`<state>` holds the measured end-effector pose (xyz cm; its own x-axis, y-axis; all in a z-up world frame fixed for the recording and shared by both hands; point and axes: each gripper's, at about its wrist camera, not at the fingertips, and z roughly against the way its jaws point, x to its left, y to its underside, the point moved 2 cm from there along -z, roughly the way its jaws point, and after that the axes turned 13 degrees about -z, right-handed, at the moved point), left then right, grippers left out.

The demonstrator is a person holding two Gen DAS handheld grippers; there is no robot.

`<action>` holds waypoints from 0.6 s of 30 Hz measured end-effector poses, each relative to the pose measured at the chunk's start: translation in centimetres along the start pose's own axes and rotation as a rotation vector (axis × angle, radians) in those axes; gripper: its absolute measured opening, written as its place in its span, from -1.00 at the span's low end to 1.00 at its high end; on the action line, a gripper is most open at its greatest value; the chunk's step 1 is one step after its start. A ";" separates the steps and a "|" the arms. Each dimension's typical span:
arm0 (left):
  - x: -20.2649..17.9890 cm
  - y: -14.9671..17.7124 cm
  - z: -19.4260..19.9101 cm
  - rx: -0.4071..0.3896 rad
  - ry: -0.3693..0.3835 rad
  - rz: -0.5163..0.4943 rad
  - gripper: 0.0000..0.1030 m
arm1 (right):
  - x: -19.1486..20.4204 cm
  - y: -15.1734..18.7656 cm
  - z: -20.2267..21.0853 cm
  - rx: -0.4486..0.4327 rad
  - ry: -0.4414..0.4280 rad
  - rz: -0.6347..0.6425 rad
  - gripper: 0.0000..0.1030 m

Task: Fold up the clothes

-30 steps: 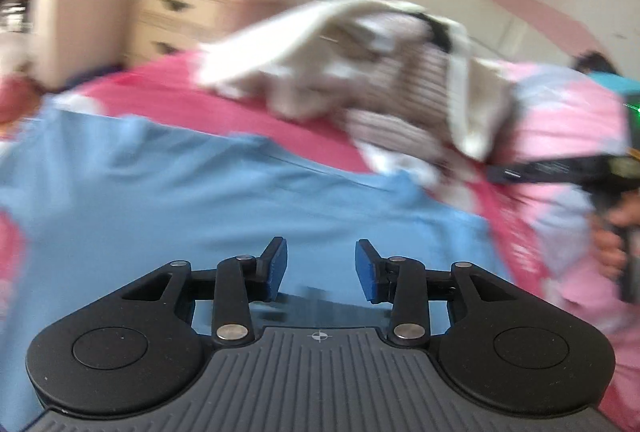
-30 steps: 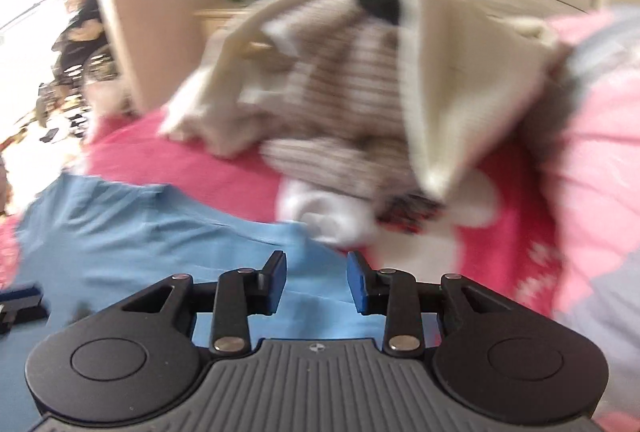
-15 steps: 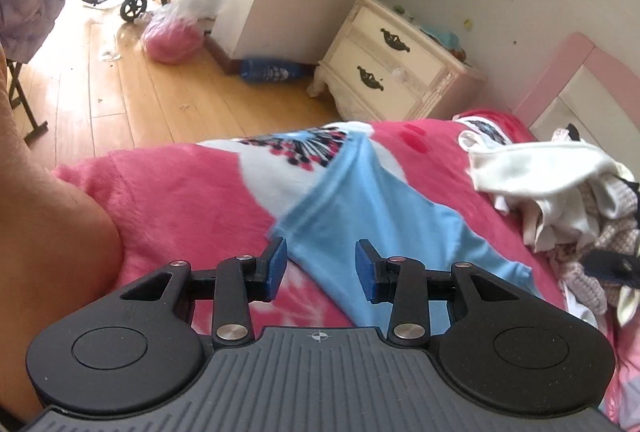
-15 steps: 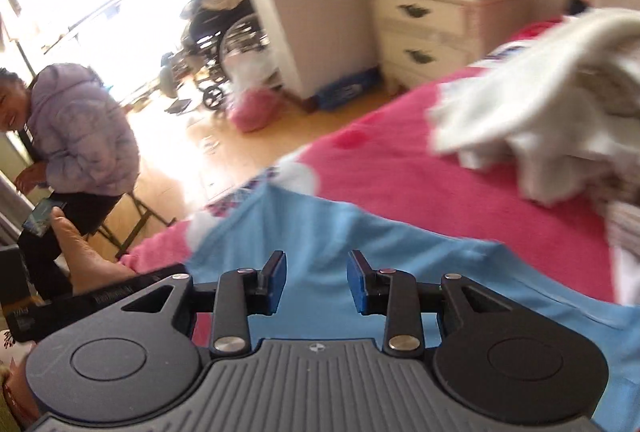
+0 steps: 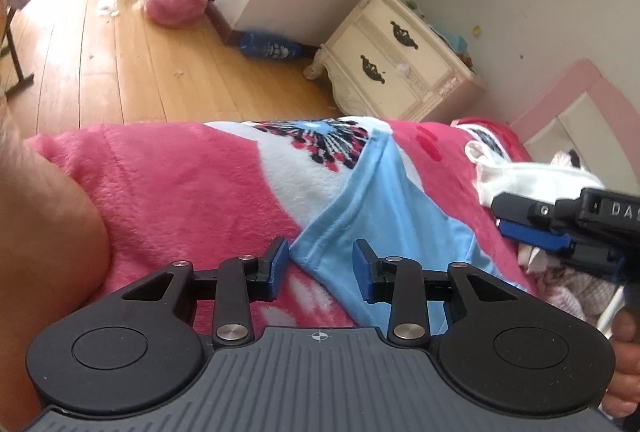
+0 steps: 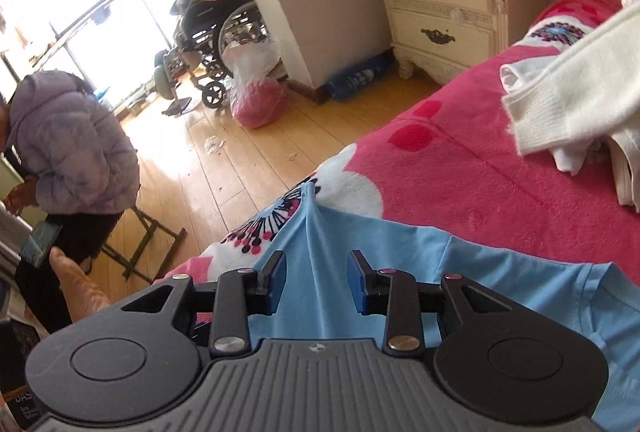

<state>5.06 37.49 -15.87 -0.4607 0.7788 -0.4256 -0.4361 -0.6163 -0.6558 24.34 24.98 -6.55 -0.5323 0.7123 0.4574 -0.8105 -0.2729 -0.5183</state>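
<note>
The light blue shirt [image 5: 384, 208] lies spread on the pink fleece blanket [image 5: 168, 192] of the bed, smooth thin knit with a stitched hem, one corner drawn to a point over the blanket's white flower print [image 6: 348, 188]. My left tool [image 5: 320, 268] hangs over that hemmed corner, jaws partly open and gripping nothing; the pads stand clear of the cloth. My right tool [image 6: 316, 276] sits over the shirt's middle, where a ridge of fabric runs up between its pads, jaws likewise partly open, and I cannot tell if they touch it. Beyond the shirt, towards the pink headboard [image 5: 568, 104], lies a heap of white ribbed knitwear [image 6: 568, 112]. Off the bed stand a cream nightstand [image 6: 448, 12] and a wheelchair [image 6: 216, 28] on wooden flooring. Only the right view shows a seated person in a lilac puffer jacket [image 6: 72, 148]; only the left view shows my right tool from the side [image 5: 560, 228].
</note>
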 end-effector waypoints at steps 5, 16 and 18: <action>0.8 0.1 -0.3 0.008 0.020 0.078 -0.31 | -0.7 0.1 0.3 -0.002 0.018 -0.021 -0.31; 0.9 1.1 -0.9 -0.016 -0.013 0.077 -0.92 | -1.0 0.2 -0.7 0.011 0.028 -0.078 -0.31; 0.7 1.0 -0.5 -0.035 -0.011 0.061 -0.93 | -0.4 0.2 -1.4 0.018 0.028 -0.076 -0.31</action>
<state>4.68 37.44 -17.11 -0.4946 0.7383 -0.4585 -0.3793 -0.6580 -0.6505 24.72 25.52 -7.89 -0.4620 0.7491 0.4747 -0.8528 -0.2285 -0.4695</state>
